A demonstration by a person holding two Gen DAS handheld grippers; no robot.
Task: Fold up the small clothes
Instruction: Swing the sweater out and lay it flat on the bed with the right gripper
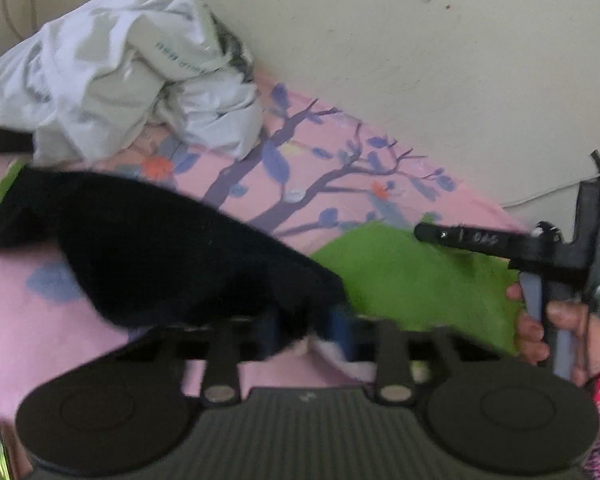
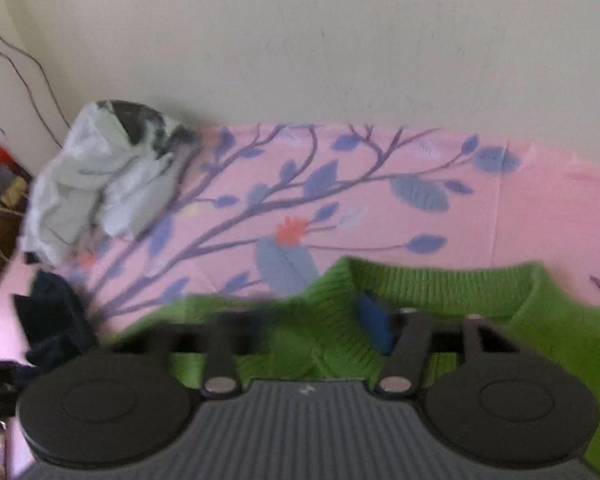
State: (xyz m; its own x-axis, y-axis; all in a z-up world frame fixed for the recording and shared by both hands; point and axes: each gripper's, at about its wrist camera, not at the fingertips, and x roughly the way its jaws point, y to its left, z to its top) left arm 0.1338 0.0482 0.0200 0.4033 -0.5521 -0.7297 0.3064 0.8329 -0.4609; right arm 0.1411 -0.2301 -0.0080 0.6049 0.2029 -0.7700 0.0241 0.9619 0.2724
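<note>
On the pink floral sheet (image 2: 380, 200), each hand-held gripper pinches cloth: left (image 1: 300, 320) black garment (image 1: 160, 248), right (image 2: 340, 332) green sweater (image 2: 440, 288).

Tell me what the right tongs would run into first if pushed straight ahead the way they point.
Most likely the green ribbed-knit sweater: the right tongs sit right at its collar, probably already gripping it. Beyond lies the pink floral bedsheet, then the wall. Motion blur makes depth uncertain.

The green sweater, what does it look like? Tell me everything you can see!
The green sweater is bright lime, knitted, with a ribbed collar at its top edge. It lies on the pink sheet printed with purple branches. The right gripper is pinching a bunched ridge of it beside the collar. In the left wrist view a black garment sits beside it, blurred.
</note>
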